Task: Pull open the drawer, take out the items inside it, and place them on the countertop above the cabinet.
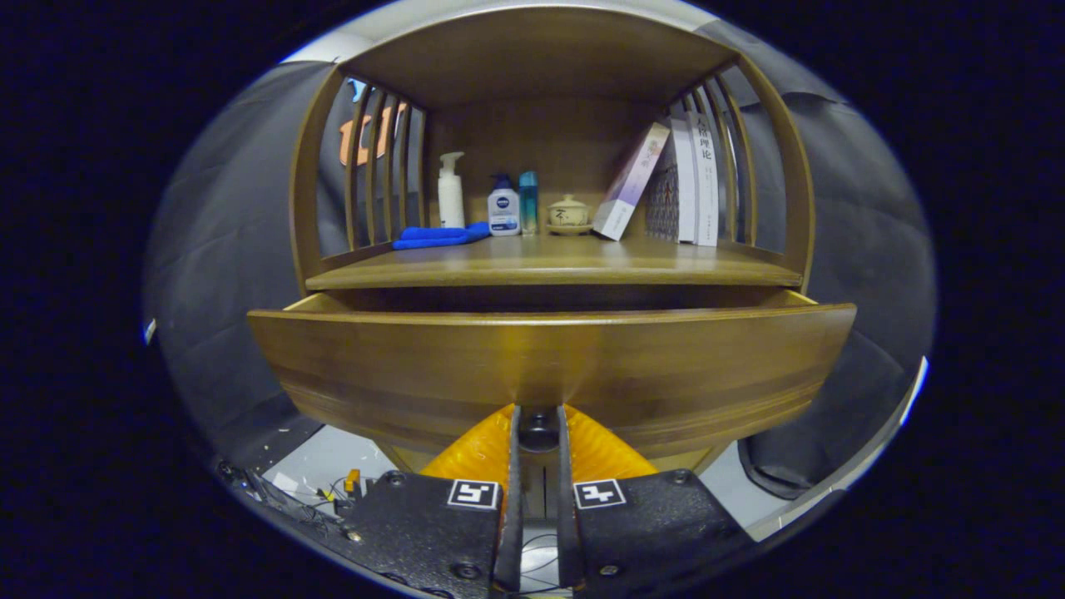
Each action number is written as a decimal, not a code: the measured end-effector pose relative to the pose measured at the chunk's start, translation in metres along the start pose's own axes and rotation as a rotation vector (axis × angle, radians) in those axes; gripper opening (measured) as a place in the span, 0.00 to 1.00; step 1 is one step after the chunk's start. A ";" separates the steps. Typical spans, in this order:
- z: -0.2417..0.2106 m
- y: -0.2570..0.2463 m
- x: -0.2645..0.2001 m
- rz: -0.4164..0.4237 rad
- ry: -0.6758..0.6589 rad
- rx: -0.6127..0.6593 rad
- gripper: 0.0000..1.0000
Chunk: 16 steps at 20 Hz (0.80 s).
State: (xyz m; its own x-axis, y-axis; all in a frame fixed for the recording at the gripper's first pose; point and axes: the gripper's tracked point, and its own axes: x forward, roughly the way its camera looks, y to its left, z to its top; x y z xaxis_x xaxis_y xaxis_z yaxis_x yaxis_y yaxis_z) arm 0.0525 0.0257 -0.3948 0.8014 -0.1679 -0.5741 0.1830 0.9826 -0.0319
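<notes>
Your gripper [538,428] is closed on the knob [538,426] of the drawer [549,358], which sits pulled out. I think you let go next, then reach inside for the items.

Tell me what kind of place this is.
Likely a staged household corner in a recording booth: a wooden cabinet with toiletry bottles and books on its countertop, black cloth hung behind. The gripper is shut on the open drawer's knob.

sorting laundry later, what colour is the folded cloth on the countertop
Bright blue cloth, beside the white pump bottle; gripper view.
</notes>
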 end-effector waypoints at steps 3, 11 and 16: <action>-0.007 0.001 -0.017 0.008 0.004 -0.002 0.20; -0.031 0.001 -0.060 0.029 0.037 -0.015 0.20; -0.044 0.002 -0.085 0.054 0.048 -0.028 0.20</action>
State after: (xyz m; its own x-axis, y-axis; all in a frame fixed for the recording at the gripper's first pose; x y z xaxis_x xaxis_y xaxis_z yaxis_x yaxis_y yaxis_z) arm -0.0404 0.0459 -0.3824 0.7812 -0.1109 -0.6143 0.1235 0.9921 -0.0221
